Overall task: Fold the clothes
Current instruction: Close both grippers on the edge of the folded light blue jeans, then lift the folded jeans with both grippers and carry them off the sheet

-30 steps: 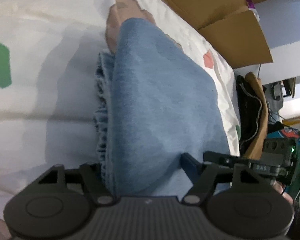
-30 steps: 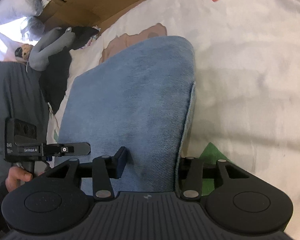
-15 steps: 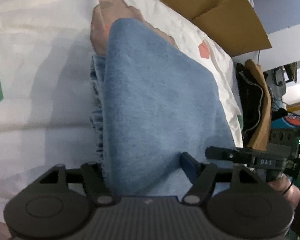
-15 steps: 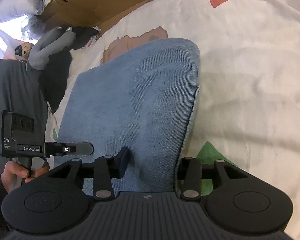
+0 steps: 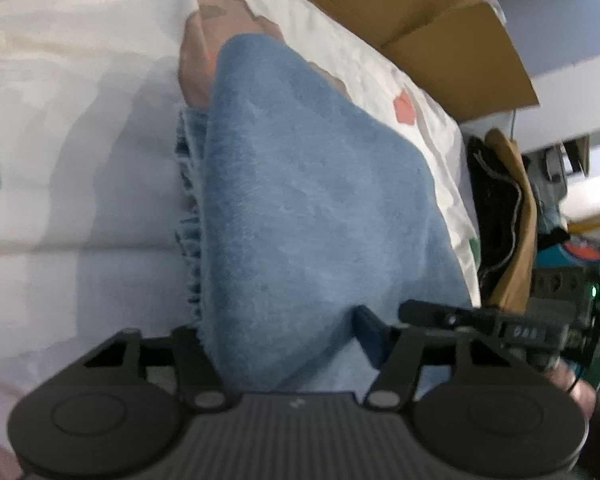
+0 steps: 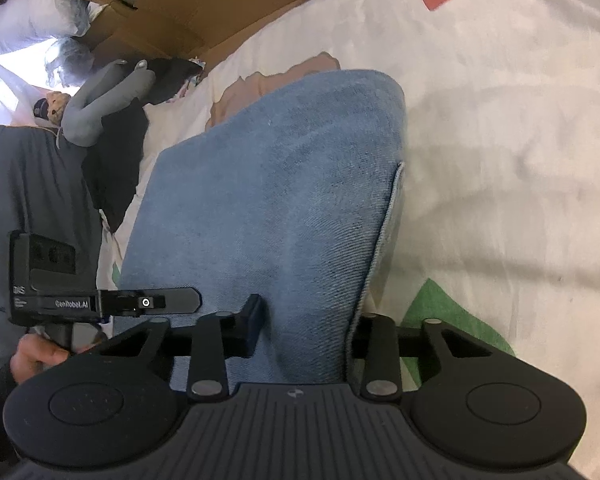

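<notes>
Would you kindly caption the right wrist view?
Right gripper fingers closing around folded blue denim on a patterned white sheet.

Blue denim garment [image 5: 300,200], folded into a thick wedge, frayed edge at one side, lying on patterned white bedsheet [image 6: 520,160]

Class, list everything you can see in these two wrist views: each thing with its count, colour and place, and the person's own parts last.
Denim garment: one, blue, folded on the sheet, its near end between both grippers' fingers.
Sheet: one, white with red, green and tan patches, under the garment.
Cardboard: brown sheets, beyond the sheet's far edge.
Dark clothes: a black pile, beside the sheet's far left in the right view.
Plush toy: one, grey, on that pile.
Left gripper: black, jaws just closing on the garment.
Right gripper: black, jaws just closing on the garment.
Hands: two, one on each handle.
</notes>
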A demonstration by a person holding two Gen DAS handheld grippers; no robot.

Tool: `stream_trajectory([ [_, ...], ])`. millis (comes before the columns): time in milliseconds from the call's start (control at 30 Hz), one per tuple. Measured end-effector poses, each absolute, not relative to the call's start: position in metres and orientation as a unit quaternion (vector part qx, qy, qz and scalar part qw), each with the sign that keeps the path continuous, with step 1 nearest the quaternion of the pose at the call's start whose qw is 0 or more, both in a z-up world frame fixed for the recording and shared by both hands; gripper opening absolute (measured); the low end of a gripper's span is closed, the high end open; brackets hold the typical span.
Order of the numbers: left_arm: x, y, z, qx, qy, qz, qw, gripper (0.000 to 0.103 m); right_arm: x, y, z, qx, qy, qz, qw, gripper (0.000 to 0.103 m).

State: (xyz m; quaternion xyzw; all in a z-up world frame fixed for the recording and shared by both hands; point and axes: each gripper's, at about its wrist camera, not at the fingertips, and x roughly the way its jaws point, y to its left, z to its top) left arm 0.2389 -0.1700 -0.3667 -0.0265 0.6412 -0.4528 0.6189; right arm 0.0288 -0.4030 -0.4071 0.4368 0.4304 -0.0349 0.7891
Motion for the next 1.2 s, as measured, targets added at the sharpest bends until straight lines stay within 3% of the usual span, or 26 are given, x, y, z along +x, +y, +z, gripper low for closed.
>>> stream_trajectory([
  [467, 0.227, -0.165, -0.338, -0.023, 0.638, -0.423, 0.643, 0.044, 0.030, -0.395, -0.376, 0.420, 0.437, -0.034, 0.795, 0.022],
  [1200, 0.203, -0.167, -0.291, -0.002, 0.618, -0.432, 0.657, 0.043, 0.012, -0.383, -0.325, 0.406, 0.436, -0.045, 0.802, 0.020],
])
